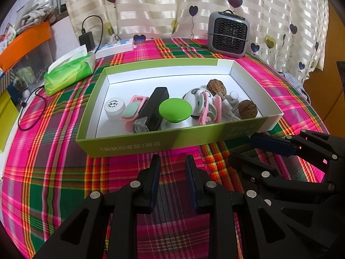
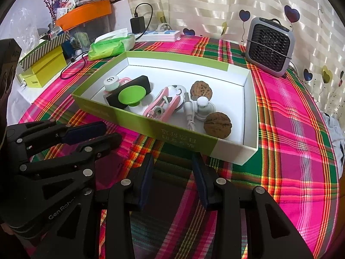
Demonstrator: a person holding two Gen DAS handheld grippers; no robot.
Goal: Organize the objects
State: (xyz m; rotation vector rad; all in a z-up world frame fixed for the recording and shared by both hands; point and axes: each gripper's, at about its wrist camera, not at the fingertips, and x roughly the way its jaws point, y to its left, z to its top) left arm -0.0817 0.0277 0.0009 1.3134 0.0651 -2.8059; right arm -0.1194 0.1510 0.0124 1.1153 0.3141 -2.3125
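Green box (image 1: 138, 144), two walnuts (image 1: 247, 109), one heater (image 1: 228, 35)

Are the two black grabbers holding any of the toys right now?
No. The left gripper and right gripper are both open and empty, above the cloth, short of the box.

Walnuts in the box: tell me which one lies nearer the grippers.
The smoother walnut by the near wall, beside the white cable; the rougher walnut sits farther back.

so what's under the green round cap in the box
The green round cap tops a white base and leans against the black device in the box. The box floor directly beneath is hidden.
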